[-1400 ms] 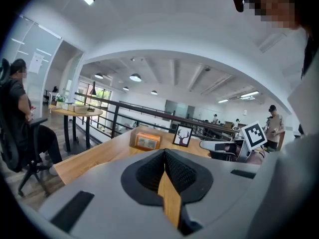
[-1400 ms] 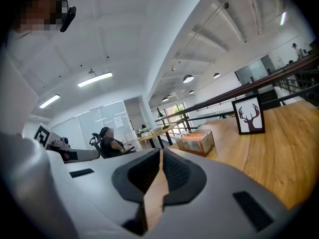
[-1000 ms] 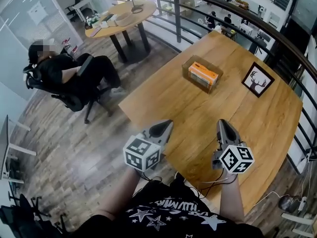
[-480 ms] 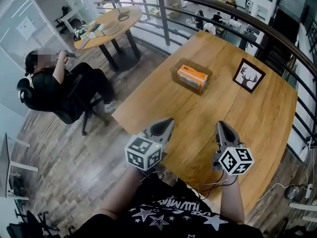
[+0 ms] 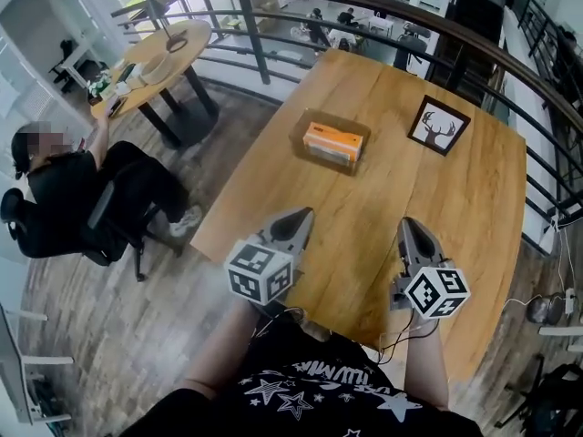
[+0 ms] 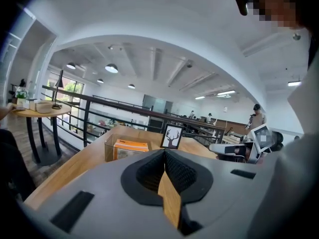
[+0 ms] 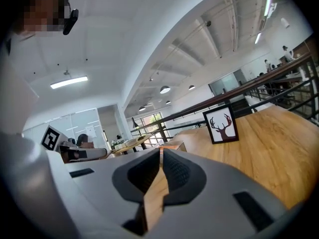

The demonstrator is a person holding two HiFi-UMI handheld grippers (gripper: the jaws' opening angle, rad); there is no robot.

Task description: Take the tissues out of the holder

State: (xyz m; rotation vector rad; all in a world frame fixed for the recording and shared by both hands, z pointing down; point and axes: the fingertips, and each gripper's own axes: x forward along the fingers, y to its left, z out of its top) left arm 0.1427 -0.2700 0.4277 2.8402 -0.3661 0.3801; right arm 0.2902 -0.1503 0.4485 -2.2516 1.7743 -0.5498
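Well, by the near edge of the wooden tabletop (image 5: 364,244), the left tongs (image 5: 301,218) and right tongs (image 5: 412,227) are pinched shut and empty, well apart from the clear holder (image 5: 299,142). The orange tissue pack (image 5: 332,141) inside it looks light and squishy, so a soft pinch on its top edge seems best.

Left gripper (image 5: 303,215), right gripper (image 5: 410,223), jaws together, seemingly empty

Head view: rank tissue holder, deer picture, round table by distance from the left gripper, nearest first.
From the left gripper:
1. tissue holder, ahead on the wooden table.
2. deer picture, ahead and to the right, near the far end.
3. round table, far left, on the floor beyond.
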